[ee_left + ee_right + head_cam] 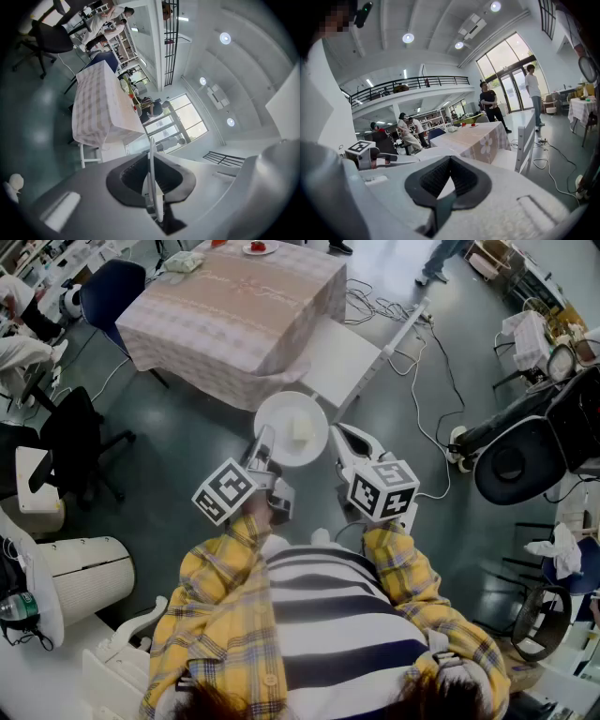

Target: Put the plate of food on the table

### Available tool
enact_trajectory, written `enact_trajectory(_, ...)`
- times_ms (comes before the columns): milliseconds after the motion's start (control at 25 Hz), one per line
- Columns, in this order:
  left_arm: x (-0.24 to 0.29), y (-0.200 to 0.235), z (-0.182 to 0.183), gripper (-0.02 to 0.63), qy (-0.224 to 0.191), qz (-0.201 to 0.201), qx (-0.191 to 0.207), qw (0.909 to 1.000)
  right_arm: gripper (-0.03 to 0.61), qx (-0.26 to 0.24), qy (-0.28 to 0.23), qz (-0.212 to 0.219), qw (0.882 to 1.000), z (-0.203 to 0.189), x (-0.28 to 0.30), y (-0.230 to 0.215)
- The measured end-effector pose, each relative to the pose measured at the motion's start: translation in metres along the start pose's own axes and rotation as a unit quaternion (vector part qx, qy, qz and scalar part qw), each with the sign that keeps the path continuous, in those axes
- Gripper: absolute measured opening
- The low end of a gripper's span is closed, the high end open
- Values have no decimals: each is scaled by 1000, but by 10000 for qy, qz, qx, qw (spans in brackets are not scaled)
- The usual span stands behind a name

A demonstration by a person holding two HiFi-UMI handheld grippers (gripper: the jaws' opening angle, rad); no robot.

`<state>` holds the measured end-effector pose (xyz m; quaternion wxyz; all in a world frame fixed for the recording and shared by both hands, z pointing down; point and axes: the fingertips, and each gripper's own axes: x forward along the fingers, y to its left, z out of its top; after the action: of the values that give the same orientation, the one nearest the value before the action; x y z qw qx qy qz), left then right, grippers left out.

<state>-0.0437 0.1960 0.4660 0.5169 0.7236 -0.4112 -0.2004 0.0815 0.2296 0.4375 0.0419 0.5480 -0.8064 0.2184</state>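
Note:
A white plate (286, 418) with a pale piece of food (302, 427) on it hangs over the floor in front of me. My left gripper (265, 442) is shut on its near-left rim. In the left gripper view the plate (151, 150) stands edge-on between the black pads (133, 176). Just right of the plate my right gripper (339, 437) is shut and holds nothing, apart from the rim; its tips (450, 159) meet, and the plate (436, 152) lies to its left. The table (234, 306) with a pale patterned cloth stands ahead, beyond a white chair.
The white chair (342, 362) stands between me and the table's near corner. A small dish with something red (260, 247) lies at the table's far edge. Black office chairs (75, 442) stand left, cables (412, 352) cross the floor right, and people (490, 105) stand in the distance.

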Motion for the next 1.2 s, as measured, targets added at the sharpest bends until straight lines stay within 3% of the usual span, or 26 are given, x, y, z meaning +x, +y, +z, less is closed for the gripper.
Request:
enact_trajectory(320,1,11,-17,20,83,19,-737,9972,-5,-72,140,-14,9999,-10,0,2)
enact_trajectory(680,4,15,-30,21,47,58,-1026,9947,-3,-164,148,57,9997,-11,-2,-1)
enact_trajectory(1000,5,10,-22,21,-623,-76,-1233,9904,-3,-107,410,-92,9991,-25,-14,-29)
enact_trajectory(1200,13,-6,-15,21,-1012,-156,-1482,9836,-5,-317,524,188,9979,-22,-19,-42)
